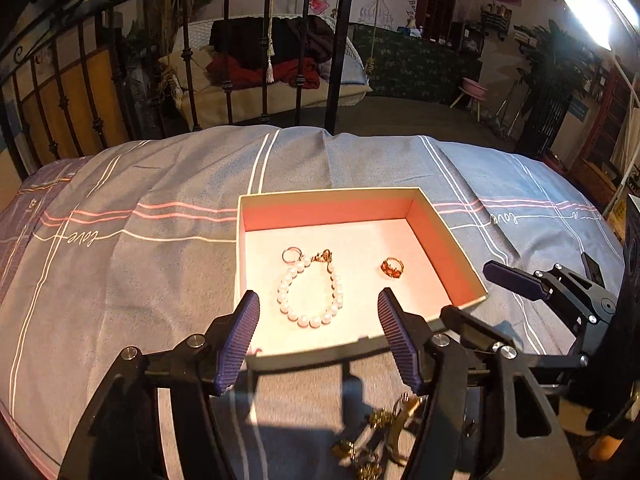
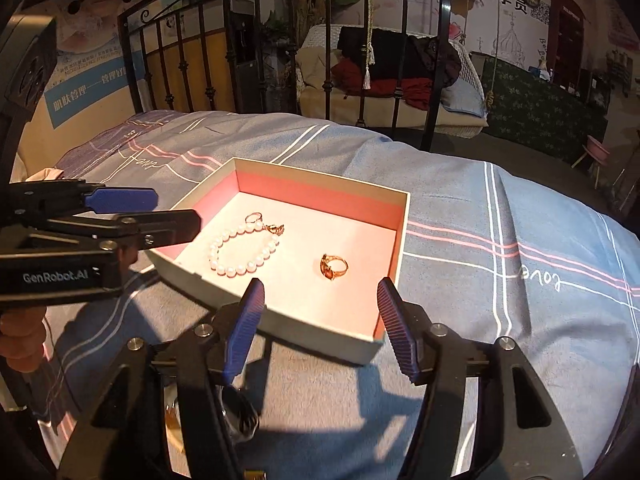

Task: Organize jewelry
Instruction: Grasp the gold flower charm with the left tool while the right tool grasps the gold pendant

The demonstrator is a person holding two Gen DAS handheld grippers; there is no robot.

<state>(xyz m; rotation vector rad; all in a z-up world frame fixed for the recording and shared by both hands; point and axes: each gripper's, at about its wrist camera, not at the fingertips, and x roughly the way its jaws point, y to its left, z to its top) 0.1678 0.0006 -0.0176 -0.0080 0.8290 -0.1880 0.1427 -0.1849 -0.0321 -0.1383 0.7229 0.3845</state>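
Note:
An open box (image 1: pixel 448 240) with pink inner walls sits on the bed; it also shows in the right wrist view (image 2: pixel 320 188). Inside lie a pearl bracelet (image 1: pixel 310 292) (image 2: pixel 240 254), a plain ring (image 1: pixel 291 255) (image 2: pixel 253 219) touching it, and a gold ring with a red stone (image 1: pixel 392 267) (image 2: pixel 333 267). My left gripper (image 1: pixel 318 340) is open and empty above the box's near edge. My right gripper (image 2: pixel 320 328) is open and empty at the box's near corner. Loose gold jewelry (image 1: pixel 380 436) lies on the cover below my left gripper.
The bed has a blue-grey striped cover (image 1: pixel 160 280) and a black iron frame (image 1: pixel 224 40) behind. The right gripper shows at the right of the left wrist view (image 1: pixel 552 288). The left gripper shows at the left of the right wrist view (image 2: pixel 100 220).

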